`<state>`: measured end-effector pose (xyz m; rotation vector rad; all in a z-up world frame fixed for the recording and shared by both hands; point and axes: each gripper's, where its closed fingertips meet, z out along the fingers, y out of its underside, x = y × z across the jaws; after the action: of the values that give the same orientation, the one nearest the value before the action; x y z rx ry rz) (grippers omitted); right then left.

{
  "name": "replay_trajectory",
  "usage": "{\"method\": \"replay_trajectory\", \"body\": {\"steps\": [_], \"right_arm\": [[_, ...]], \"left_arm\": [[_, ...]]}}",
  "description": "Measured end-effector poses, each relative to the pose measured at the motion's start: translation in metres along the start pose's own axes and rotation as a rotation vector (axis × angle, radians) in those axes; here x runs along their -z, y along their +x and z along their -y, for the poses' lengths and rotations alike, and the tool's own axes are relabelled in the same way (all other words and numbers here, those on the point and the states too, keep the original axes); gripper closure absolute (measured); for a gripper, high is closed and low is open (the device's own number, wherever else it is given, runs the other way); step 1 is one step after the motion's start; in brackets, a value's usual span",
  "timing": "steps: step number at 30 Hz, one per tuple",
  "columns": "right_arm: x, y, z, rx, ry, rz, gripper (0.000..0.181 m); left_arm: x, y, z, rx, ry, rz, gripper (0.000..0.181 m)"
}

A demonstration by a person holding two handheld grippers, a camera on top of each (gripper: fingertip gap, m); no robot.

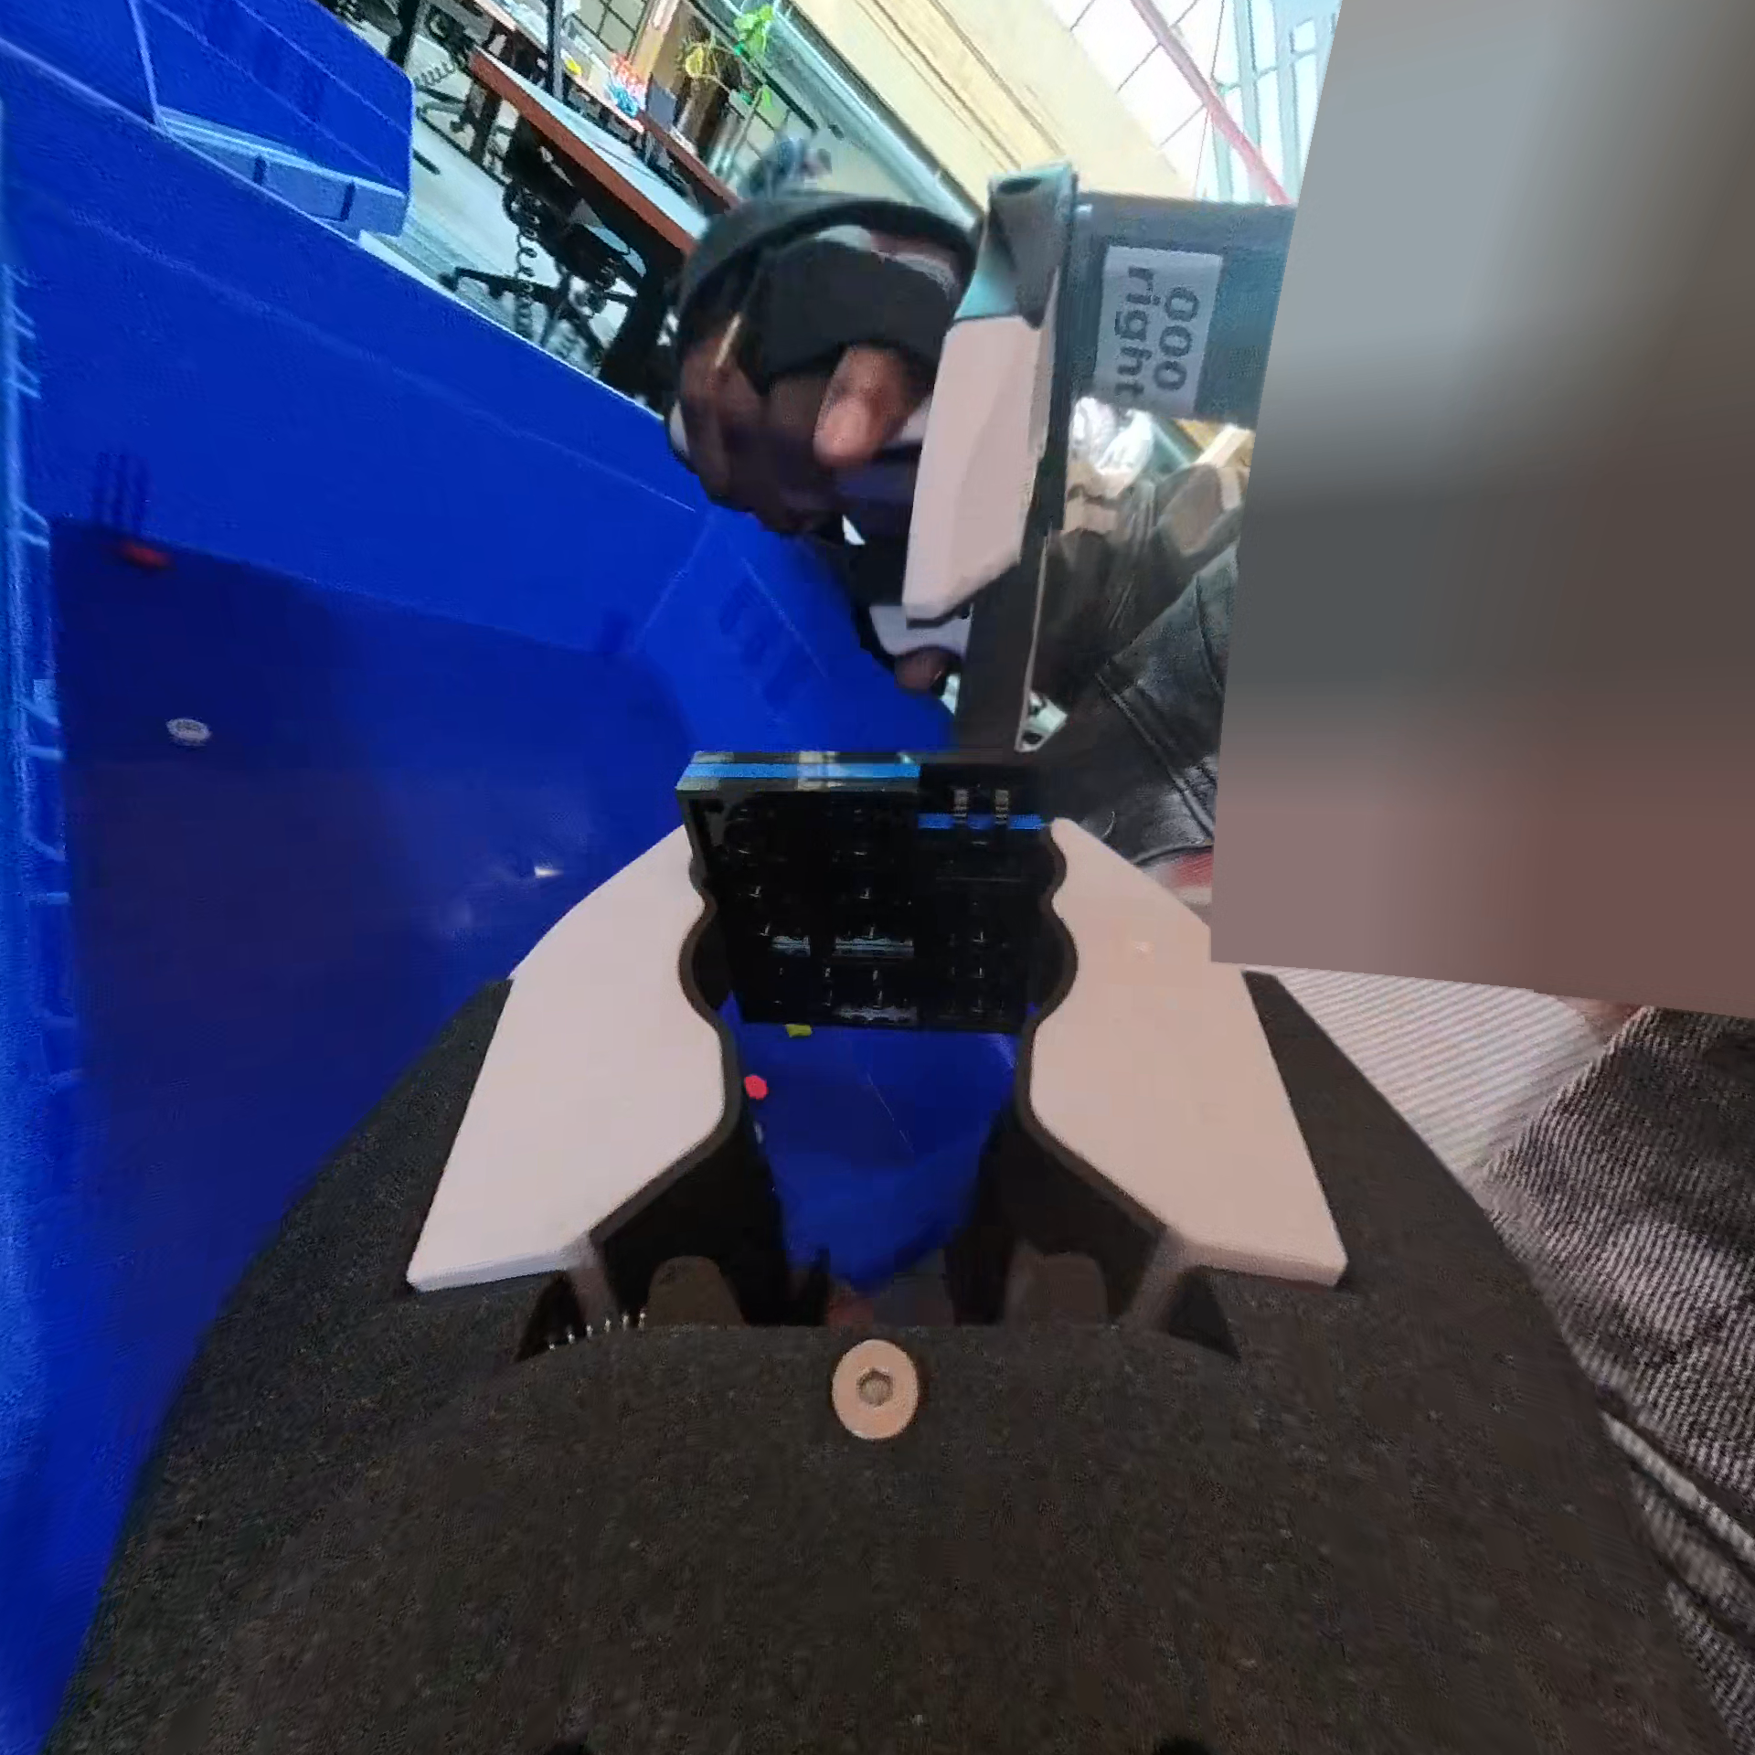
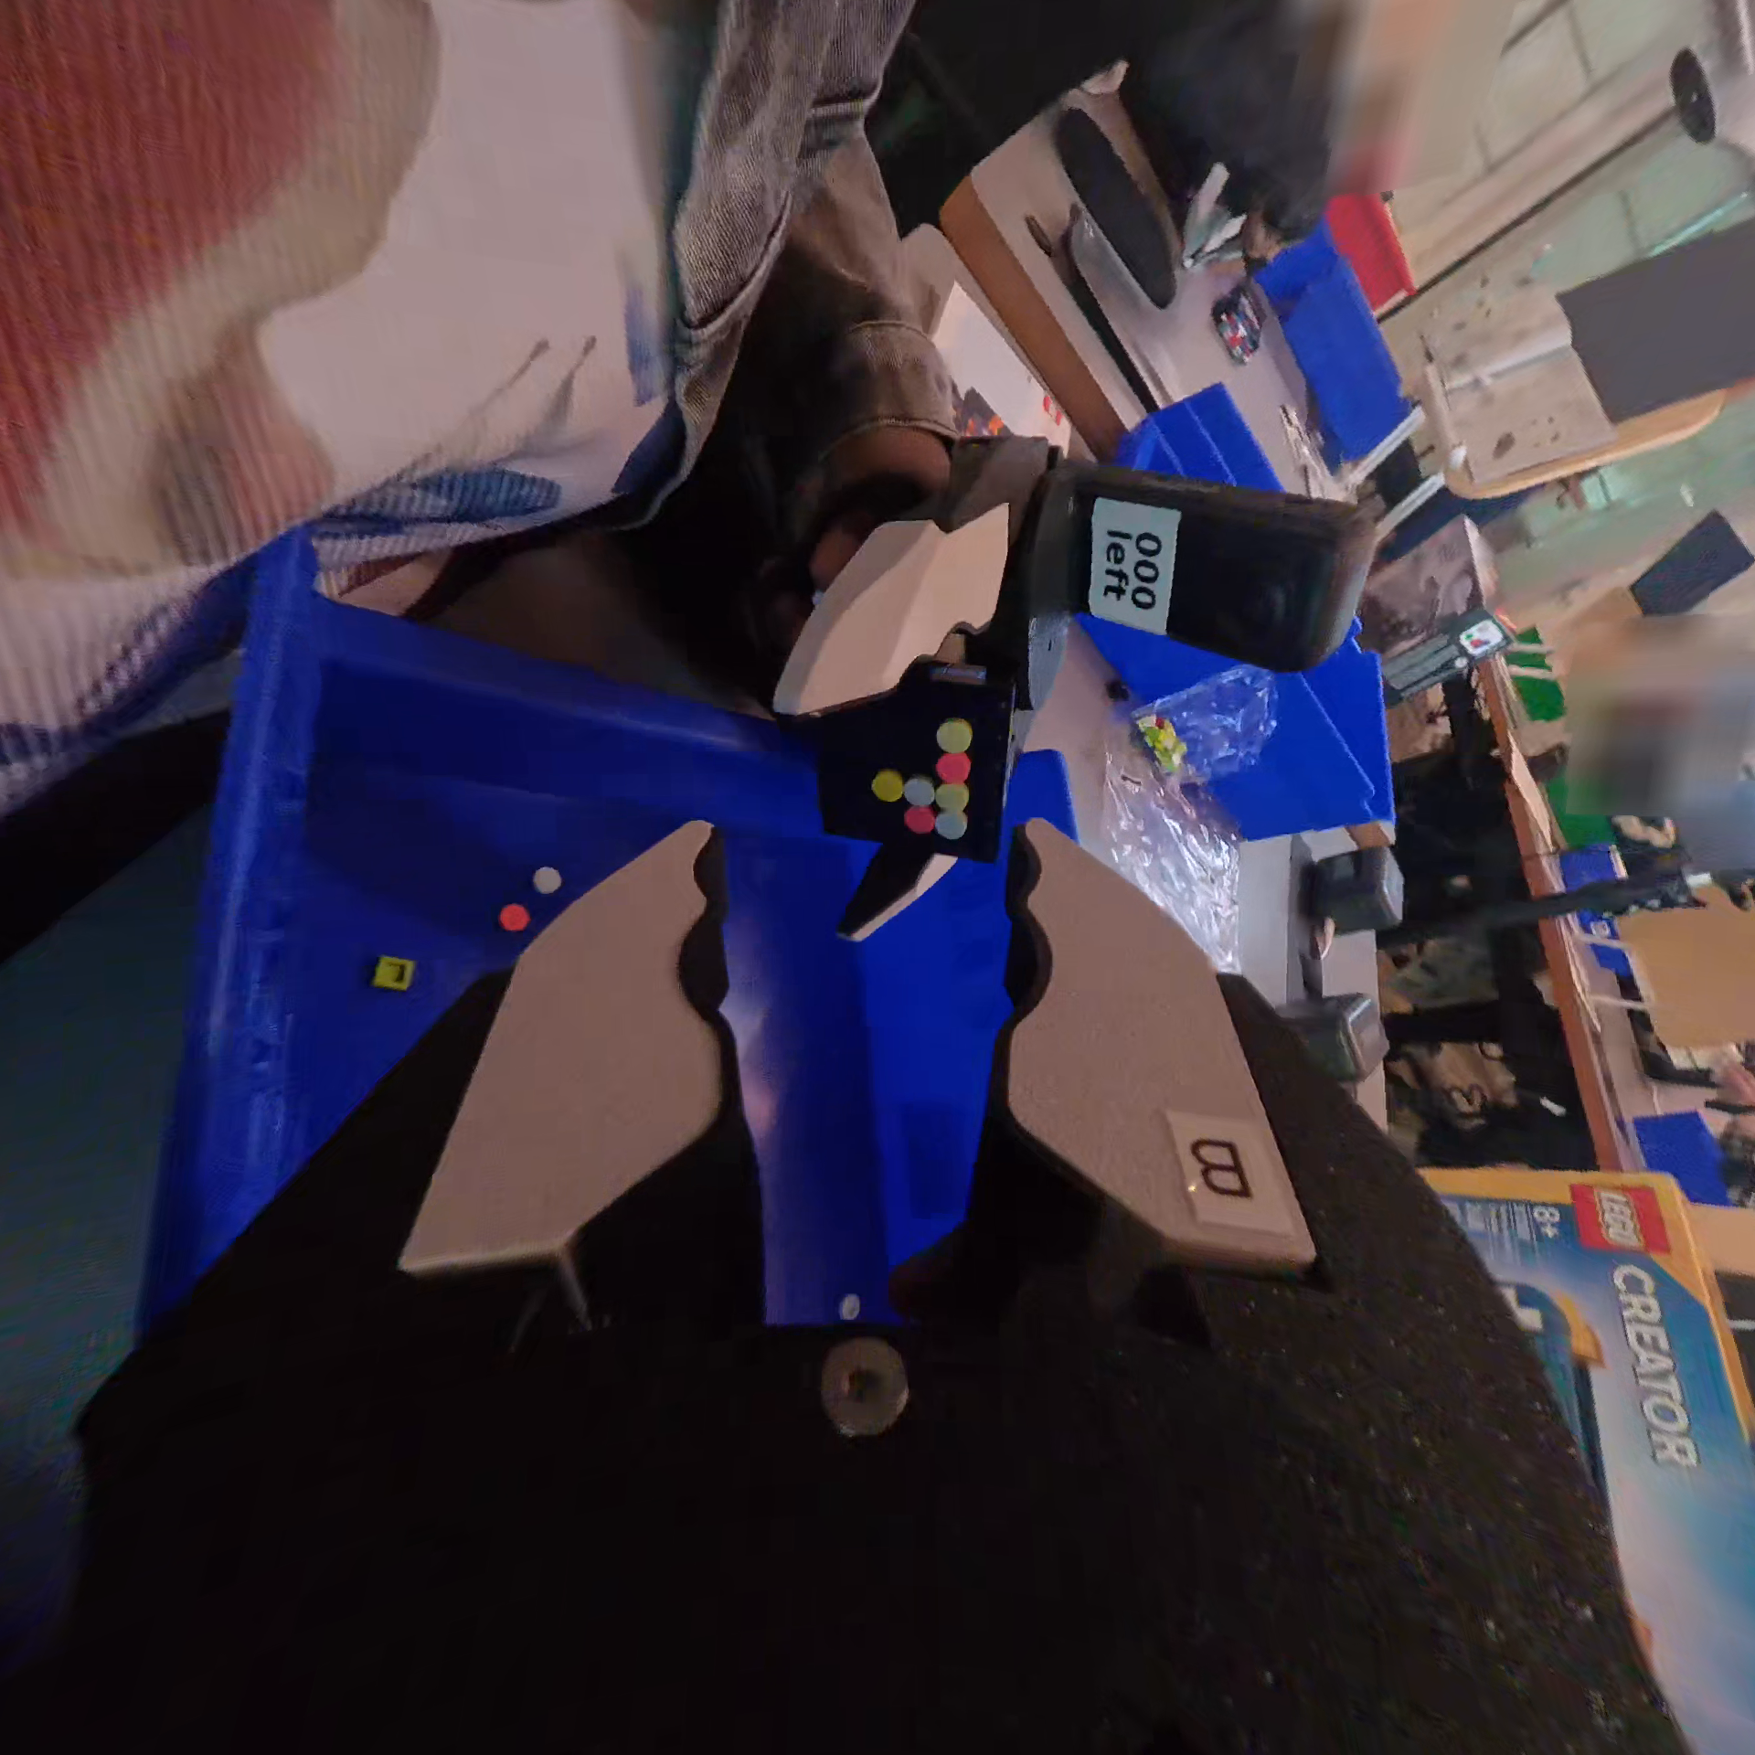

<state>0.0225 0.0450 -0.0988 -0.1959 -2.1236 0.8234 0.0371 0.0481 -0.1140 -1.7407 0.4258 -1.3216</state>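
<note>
Squarely between the left gripper's point(image 1: 874, 912) fingers point(image 1: 608, 1045), a black plate point(image 1: 859, 902).

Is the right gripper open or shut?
Open. The right gripper has a wide gap between its fingers, with nothing in it; only the blue bin shows through.

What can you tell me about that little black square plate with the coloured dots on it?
The black square plate looks like a thin plastic building-toy plate. One face carries small round studs in yellow, red and pale grey; the other face shows dark moulded sockets, with a blue strip along its top edge. The left gripper is shut on its two side edges, holding it over a blue bin. The right gripper is open, not touching it.
</note>
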Motion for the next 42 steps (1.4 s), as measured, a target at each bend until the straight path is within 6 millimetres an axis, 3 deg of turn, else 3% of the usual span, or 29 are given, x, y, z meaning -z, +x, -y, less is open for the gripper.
{"method": "replay_trajectory", "body": {"steps": [4,9,28,32,35,37,38,42], "right_arm": [[-0.013,0.008,-0.002,0.11,0.07,-0.023,0.138],[-0.018,0.006,-0.004,0.115,0.07,-0.026,0.142],[-0.007,0.002,0.002,0.01,0.1,-0.015,0.135],[-0.002,0.011,0.006,-0.057,0.152,-0.037,0.12],[-0.011,0.01,0.001,0.055,0.093,-0.065,0.101],[-0.016,0.005,-0.001,0.166,0.042,-0.077,0.11],[-0.016,0.003,0.001,0.216,0.044,-0.08,0.127],[-0.011,0.005,0.003,0.189,0.061,-0.087,0.129]], "left_arm": [[-0.005,-0.011,0.003,-0.028,0.013,0.093,0.119],[-0.008,-0.014,0.007,-0.029,0.054,0.103,0.119],[-0.011,-0.016,0.009,-0.001,0.041,0.119,0.121],[-0.008,-0.011,0.011,-0.039,0.028,0.113,0.119],[-0.011,-0.005,0.006,0.005,-0.028,0.069,0.118],[-0.017,0.0,0.0,0.023,-0.076,0.037,0.12],[-0.019,0.0,0.0,0.013,-0.086,0.035,0.12],[-0.022,0.006,0.009,0.031,-0.037,-0.022,0.119]]}}
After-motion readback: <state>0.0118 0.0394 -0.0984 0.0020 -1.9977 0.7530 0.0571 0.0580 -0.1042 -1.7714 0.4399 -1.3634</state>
